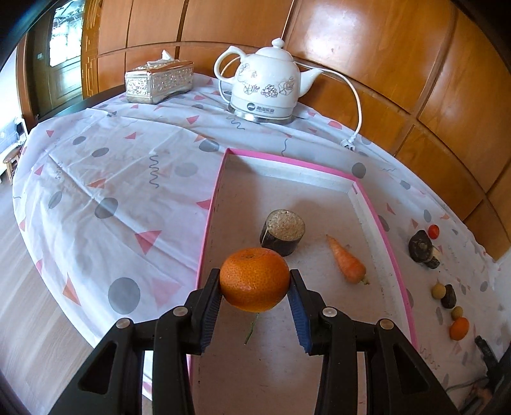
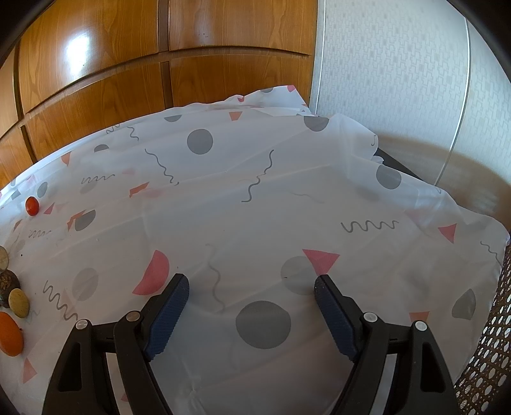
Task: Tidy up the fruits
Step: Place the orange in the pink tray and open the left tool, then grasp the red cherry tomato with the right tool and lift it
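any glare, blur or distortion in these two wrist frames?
Left wrist: strong fisheye bend, dark vignette corners; glare patch on the wood panels; mandarin in the left gripper is sharp. Right wrist: same bend; bright glare on the panel; cloth looks washed out; right gripper open, sharp; edges soften.

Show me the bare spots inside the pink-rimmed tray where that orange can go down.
The left claw holds the orange over the tray. Free floor: the far end beyond the dark cut stump, up to the back wall, and the near strip below the orange. Crowded: the middle, where stump and carrot lie. The right claw is open over bare tablecloth.
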`<move>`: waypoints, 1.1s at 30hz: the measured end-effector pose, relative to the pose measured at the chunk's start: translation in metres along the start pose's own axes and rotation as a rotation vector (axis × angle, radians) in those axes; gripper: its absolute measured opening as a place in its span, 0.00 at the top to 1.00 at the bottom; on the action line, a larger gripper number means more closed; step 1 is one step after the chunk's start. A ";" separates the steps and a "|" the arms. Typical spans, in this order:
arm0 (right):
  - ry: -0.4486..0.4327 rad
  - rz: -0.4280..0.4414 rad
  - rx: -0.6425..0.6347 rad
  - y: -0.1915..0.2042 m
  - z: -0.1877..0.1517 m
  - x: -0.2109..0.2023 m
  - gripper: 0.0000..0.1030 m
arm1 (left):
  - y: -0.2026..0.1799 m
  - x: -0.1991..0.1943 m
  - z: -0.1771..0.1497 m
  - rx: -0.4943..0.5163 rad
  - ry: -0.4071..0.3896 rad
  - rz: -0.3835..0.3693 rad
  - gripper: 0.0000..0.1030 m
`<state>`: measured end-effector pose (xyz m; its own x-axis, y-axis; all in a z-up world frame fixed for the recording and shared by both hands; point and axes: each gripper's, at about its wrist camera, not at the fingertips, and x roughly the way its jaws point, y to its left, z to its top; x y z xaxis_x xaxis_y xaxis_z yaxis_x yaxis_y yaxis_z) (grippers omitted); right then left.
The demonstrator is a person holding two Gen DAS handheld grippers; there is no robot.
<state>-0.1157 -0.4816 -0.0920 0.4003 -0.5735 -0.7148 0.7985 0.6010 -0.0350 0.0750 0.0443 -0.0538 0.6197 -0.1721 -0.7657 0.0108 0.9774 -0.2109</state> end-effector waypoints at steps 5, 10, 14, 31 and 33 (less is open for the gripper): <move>0.000 0.001 0.001 0.000 0.000 0.000 0.20 | -0.001 0.000 -0.002 -0.003 -0.001 0.013 0.58; -0.001 0.003 0.002 0.000 0.000 0.000 0.20 | -0.004 -0.007 -0.002 -0.001 -0.028 0.018 0.44; 0.001 0.011 0.007 -0.001 -0.001 0.000 0.20 | -0.004 -0.011 -0.002 -0.007 -0.034 0.020 0.40; 0.099 0.023 0.016 0.004 0.010 0.003 0.16 | 0.010 -0.034 0.001 -0.047 -0.100 0.039 0.08; 0.127 0.082 0.033 0.009 0.020 0.002 0.27 | 0.013 -0.033 0.001 -0.055 -0.096 0.044 0.08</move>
<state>-0.0989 -0.4887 -0.0803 0.4066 -0.4471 -0.7967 0.7808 0.6229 0.0488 0.0554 0.0630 -0.0307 0.6909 -0.1140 -0.7139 -0.0594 0.9752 -0.2133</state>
